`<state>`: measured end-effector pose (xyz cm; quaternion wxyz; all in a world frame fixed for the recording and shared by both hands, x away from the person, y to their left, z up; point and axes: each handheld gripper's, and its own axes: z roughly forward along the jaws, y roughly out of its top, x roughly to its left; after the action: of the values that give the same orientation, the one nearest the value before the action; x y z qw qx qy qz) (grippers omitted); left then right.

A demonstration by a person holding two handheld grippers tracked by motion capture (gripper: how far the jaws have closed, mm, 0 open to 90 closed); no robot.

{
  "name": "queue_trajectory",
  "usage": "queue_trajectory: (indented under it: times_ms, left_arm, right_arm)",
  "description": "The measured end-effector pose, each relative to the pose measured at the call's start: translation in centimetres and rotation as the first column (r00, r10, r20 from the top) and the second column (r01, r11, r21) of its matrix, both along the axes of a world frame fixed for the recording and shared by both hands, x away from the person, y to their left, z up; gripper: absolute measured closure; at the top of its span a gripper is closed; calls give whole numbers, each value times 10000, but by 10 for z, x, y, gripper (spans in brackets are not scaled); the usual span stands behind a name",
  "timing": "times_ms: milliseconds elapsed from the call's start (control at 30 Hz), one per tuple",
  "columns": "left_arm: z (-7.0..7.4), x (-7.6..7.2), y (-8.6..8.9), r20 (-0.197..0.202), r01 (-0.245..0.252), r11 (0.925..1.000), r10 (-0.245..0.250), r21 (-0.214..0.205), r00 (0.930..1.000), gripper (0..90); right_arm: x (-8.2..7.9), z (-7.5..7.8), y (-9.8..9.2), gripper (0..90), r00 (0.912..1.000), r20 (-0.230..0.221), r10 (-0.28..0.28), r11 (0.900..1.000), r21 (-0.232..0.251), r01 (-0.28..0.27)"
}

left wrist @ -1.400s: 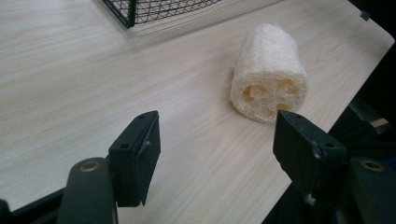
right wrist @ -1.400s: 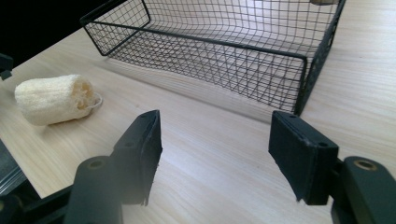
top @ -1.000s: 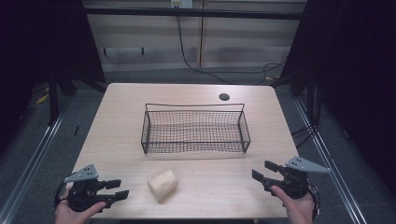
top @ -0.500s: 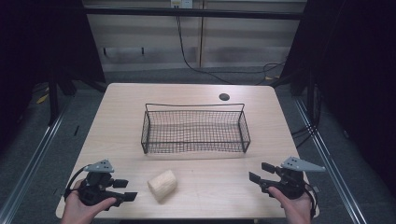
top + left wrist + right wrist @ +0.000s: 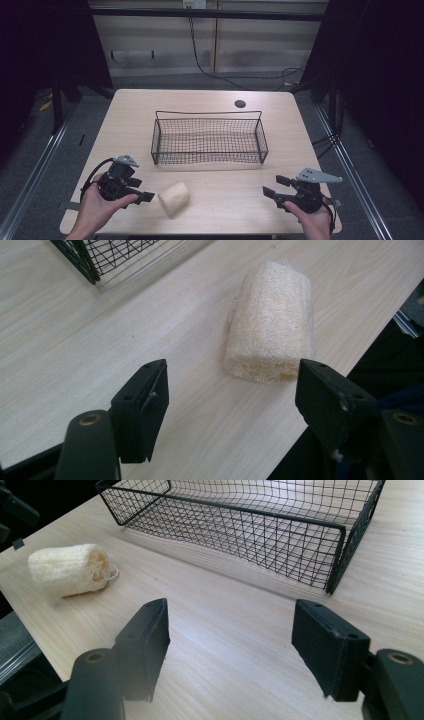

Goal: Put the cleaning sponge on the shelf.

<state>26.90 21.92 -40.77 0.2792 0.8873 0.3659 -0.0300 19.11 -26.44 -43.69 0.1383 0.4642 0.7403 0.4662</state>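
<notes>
Dim surroundings, evenly lit table (image 5: pixel 210 100), soft shadows, close views sharp.

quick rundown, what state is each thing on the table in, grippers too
loofah sponge: lying on its side on the table, near the front edge, untouched
wire basket: upright, empty
left gripper: open, fingers have just been opening, nothing between them, loofah just ahead
right gripper: open, holding nothing
table: bare light wood, one dark round hole near the far edge

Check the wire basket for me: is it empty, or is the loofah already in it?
Empty. Bare table shows through the wire basket's mesh, and the loofah lies on its side on the table in front of it, apart from it.
</notes>
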Motion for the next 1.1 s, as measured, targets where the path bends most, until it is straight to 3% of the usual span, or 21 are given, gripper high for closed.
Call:
queue_trajectory:
  times_ms: [167,300,500,667,1033,1100]
  left_arm:
    - [3,6,-4,-445,338,9994,-335,80,9985,300]
    - [4,11,-8,-909,876,9962,-870,23,9921,254]
    - [9,17,-17,-1141,1245,9922,-1246,-81,9856,253]
    - [7,22,-32,-1454,1528,9881,-1486,187,9782,225]
    - [7,33,-48,-1641,1985,9800,-1942,101,9671,258]
    - [8,34,-53,-1761,2084,9772,-1985,394,9641,287]
  right_arm:
    - [0,0,1,314,10000,-15,57,10000,1,-57]
    - [1,0,1,312,9999,-95,66,10000,17,-66]
    - [1,-1,3,305,9997,-88,234,9997,78,-234]
    - [1,-1,2,304,9997,-85,246,9997,61,-245]
    - [2,-1,4,299,9993,-158,329,9994,63,-328]
    - [2,-2,4,296,9992,-159,369,9993,41,-368]
